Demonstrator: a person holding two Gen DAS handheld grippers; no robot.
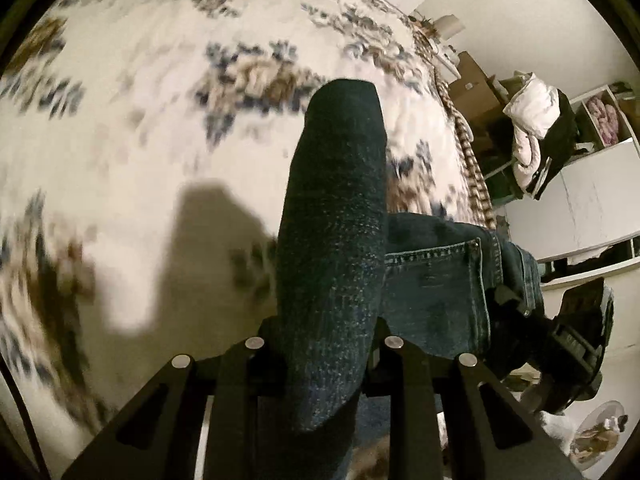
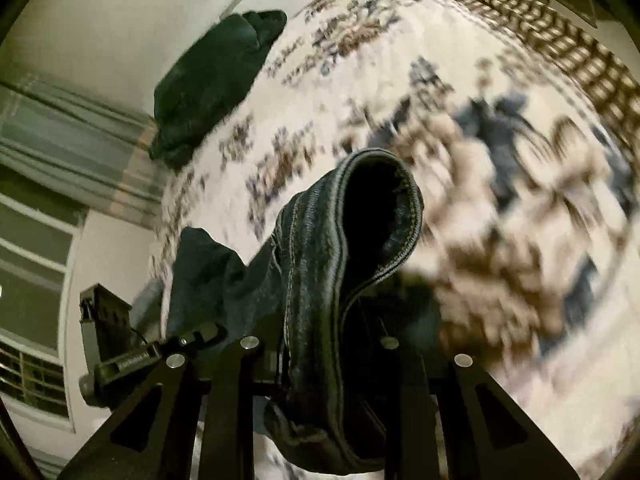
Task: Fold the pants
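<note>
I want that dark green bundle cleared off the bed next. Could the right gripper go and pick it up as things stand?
Probably not yet. The right gripper is shut on the jeans, so its jaws are taken. The green bundle lies well away at the far edge of the bed; nothing blocks the path.

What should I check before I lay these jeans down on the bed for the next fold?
1. Left gripper shut on the dark blue denim jeans: ok.
2. Right gripper shut on the jeans' stitched hem or waistband end: ok.
3. Jeans lifted off the white floral bedspread: ok.
4. Fabric flat between the grippers: not ok, it bunches.
5. Landing spot clear: ok nearby; dark green bundled cloth sits at the far edge.
6. Legs aligned: cannot tell.
</note>
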